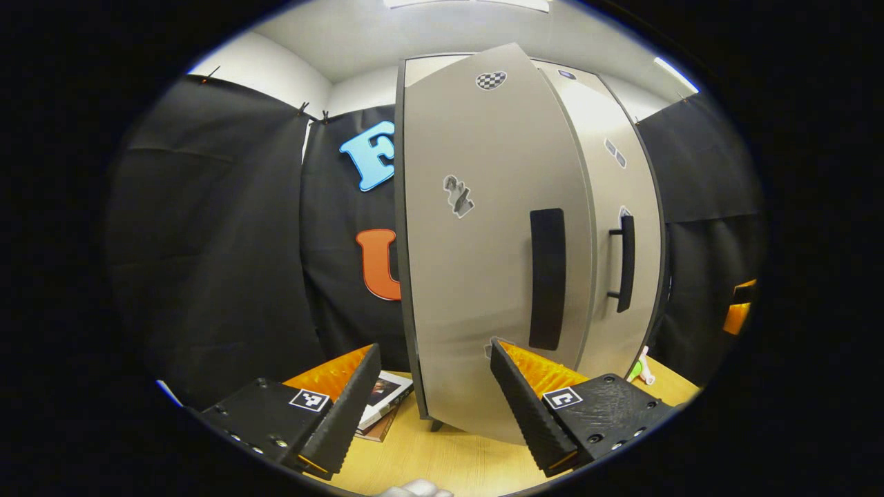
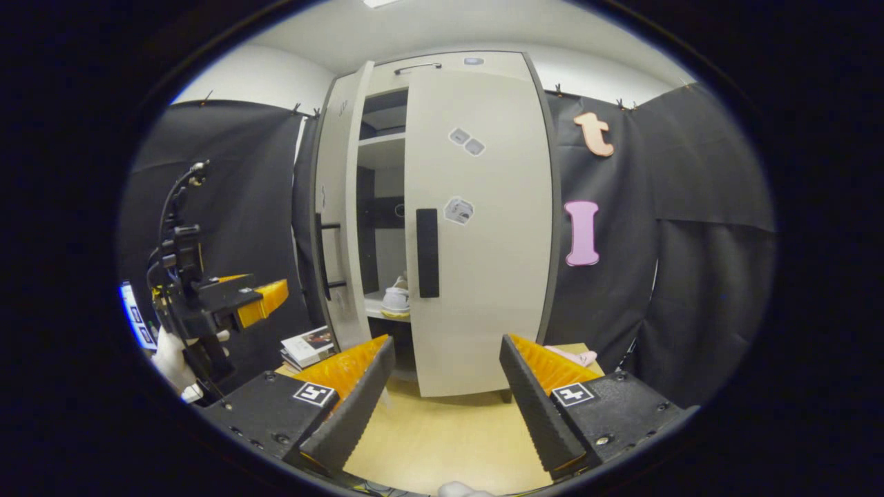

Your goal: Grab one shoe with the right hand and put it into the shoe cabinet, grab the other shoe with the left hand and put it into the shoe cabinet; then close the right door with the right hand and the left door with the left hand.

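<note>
on a pale wooden table (image 2: 442, 435) inside a booth hung with black cloth stands a tall light-grey shoe cabinet (image 2: 476, 62) under a white ceiling. a small stack of books (image 2: 307, 347) lies on the table to the left of the cabinet in the right gripper view, and something pink (image 2: 573, 356) lies on the table by the cabinet's right foot.

in the right gripper view the right door (image 2: 480, 228) sits flat across the front with its dark handle (image 2: 427, 252) near its left edge, while the left door (image 2: 338, 207) stands swung outward, leaving a gap through which the shelves show. a white shoe (image 2: 396, 298) sits on a lower shelf inside, just behind the edge of the right door. the right gripper (image 2: 442, 376) hangs in front of the cabinet, well apart from it, its fingers spread wide with nothing between them; the shoe lies beyond and above the space between them.

further left in the same view, the left gripper (image 2: 266, 295) is held by a gloved hand (image 2: 173, 359) near the outer face of the left door.

in the left gripper view the left door (image 1: 483, 241) looms close and angled, its dark handle (image 1: 547, 276) just above the right finger (image 1: 528, 404), which is near or against the door's lower face; i cannot tell if it touches. the left gripper (image 1: 435, 379) is spread wide and holds nothing. the right door (image 1: 615, 228) shows behind.
</note>
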Tool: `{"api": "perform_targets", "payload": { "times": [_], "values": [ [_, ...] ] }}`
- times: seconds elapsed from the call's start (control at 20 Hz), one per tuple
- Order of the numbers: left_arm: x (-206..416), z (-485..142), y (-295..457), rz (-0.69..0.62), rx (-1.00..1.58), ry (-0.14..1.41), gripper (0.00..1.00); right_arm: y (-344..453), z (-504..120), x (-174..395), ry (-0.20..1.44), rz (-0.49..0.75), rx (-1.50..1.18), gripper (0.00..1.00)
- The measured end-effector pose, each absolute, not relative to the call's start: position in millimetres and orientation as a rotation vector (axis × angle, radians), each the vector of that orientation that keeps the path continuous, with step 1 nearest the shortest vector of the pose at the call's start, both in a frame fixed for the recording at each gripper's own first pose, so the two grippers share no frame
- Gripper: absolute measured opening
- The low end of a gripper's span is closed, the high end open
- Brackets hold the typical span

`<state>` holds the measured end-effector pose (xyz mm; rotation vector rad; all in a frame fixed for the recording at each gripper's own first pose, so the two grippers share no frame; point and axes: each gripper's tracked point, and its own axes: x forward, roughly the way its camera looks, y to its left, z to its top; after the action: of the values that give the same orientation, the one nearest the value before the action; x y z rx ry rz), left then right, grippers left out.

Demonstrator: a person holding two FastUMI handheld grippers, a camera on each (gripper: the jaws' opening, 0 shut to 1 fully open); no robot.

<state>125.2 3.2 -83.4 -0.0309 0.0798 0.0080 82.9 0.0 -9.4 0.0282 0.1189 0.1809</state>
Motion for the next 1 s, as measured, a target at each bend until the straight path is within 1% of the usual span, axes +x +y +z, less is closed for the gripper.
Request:
{"api": "perform_targets", "payload": {
  "times": [0.05,0.1,0.15,0.2,0.25,0.3,0.35,0.4,0.45,0.5,0.55,0.65,0.7,0.75,1.0],
  "values": [
    [119,-83,3,0.007,-0.029,0.084,1.0,0,-8,81,0.113,0.175,0.027,0.99],
    [112,-83,3,0.004,-0.025,0.088,0.96,2,-8,79,0.111,0.173,0.025,0.99],
    [105,-82,2,0.002,-0.027,0.091,1.0,3,-7,78,0.108,0.174,0.025,0.99],
    [95,-82,0,-0.005,-0.034,0.092,1.0,4,-7,75,0.106,0.171,0.027,0.99],
    [84,-80,-1,-0.009,-0.042,0.092,0.96,4,-6,72,0.101,0.17,0.03,0.99],
    [74,-78,-2,-0.013,-0.046,0.092,0.96,5,-6,68,0.097,0.167,0.033,0.99],
    [65,-75,-3,-0.016,-0.046,0.087,0.96,7,-6,63,0.097,0.163,0.034,0.99],
    [56,-72,-1,-0.014,-0.043,0.08,1.0,7,-8,59,0.096,0.16,0.035,0.99],
    [48,-70,-1,-0.012,-0.043,0.079,1.0,5,-8,54,0.094,0.153,0.035,0.99],
    [39,-69,0,-0.009,-0.049,0.075,0.96,5,-9,48,0.09,0.145,0.035,0.99],
    [31,-67,-2,-0.012,-0.059,0.072,1.0,3,-9,43,0.084,0.135,0.036,0.99],
    [15,-66,-2,-0.012,-0.075,0.07,1.0,-2,-11,33,0.079,0.117,0.038,0.99],
    [8,-66,0,-0.005,-0.072,0.069,1.0,-5,-14,30,0.079,0.109,0.041,0.99],
    [4,-66,2,0.004,-0.064,0.068,0.96,-7,-15,26,0.078,0.1,0.046,0.99],
    [-12,-69,2,0.008,-0.053,0.077,0.96,-21,-17,15,0.071,0.065,0.05,0.99]
  ]
}}
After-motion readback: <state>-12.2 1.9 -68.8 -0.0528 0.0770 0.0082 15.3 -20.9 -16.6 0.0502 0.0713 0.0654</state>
